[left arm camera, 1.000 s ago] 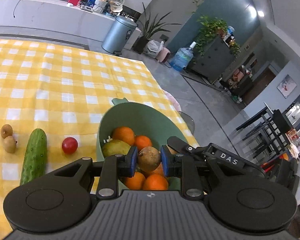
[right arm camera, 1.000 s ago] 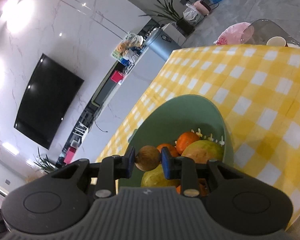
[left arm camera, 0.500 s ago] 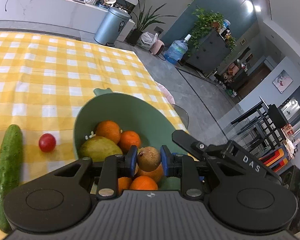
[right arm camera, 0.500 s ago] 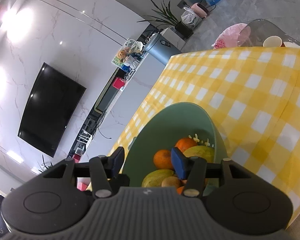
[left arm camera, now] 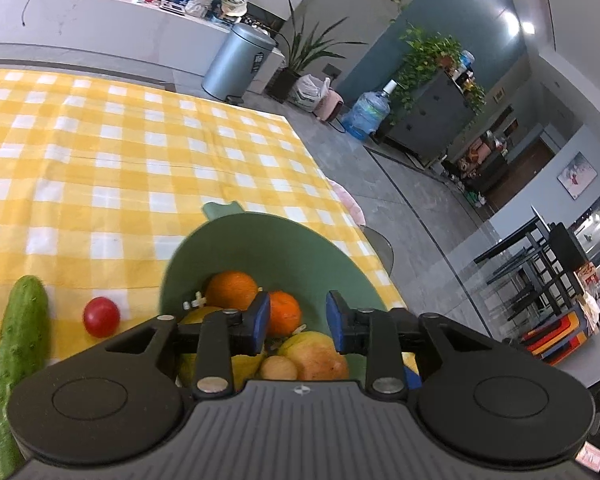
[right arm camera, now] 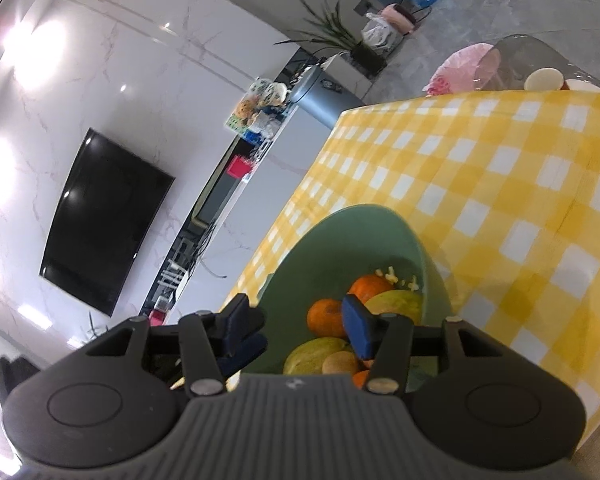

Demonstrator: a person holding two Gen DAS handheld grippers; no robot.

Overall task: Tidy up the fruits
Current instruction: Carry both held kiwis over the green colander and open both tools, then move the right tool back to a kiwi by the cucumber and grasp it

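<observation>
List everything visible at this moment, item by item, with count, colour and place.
bowl: one, green, on the tablecloth near its edge
oranges: at least two, orange, in the bowl
small brown fruit: one, tan, in the bowl
yellow-green fruits: about two, in the bowl
tomato: one, red, left of the bowl
cucumber: one, green, left of the tomato
tablecloth: one, yellow-white check
bin: one, grey, on the floor
left gripper: black, blue pads, jaws just opened, empty, over the bowl
right gripper: open, empty, over the bowl
</observation>
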